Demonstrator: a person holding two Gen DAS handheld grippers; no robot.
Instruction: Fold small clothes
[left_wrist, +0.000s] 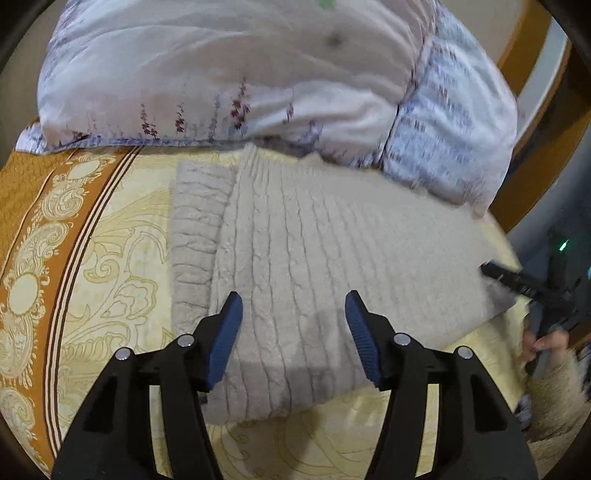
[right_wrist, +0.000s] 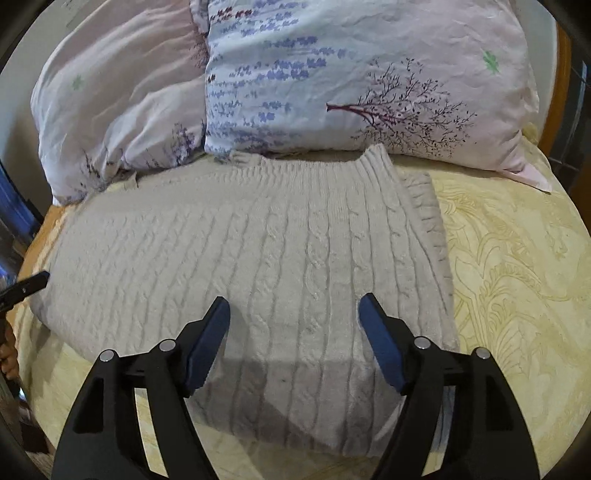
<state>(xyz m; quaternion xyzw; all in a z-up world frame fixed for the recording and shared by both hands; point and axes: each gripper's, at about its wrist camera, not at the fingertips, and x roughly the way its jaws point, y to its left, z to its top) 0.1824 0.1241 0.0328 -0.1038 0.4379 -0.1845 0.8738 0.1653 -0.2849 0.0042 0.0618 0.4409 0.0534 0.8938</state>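
Blue-padded fingers (left_wrist: 225, 339) of the left gripper (left_wrist: 293, 306) are spread wide, nothing held; the right gripper (right_wrist: 294, 308) is likewise parted and unloaded. Both are poised above a beige cable-knit sweater (right_wrist: 236, 266), laid flat on a yellow patterned bedspread (right_wrist: 517, 266), its collar lying against two floral pillows (right_wrist: 332, 74).

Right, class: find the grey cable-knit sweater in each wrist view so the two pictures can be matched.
Left wrist view: sweater fills the centre, just beyond the open left gripper.
Right wrist view: sweater centre-left, beyond the open right gripper.
Shared landmark: the floral pillow behind it.
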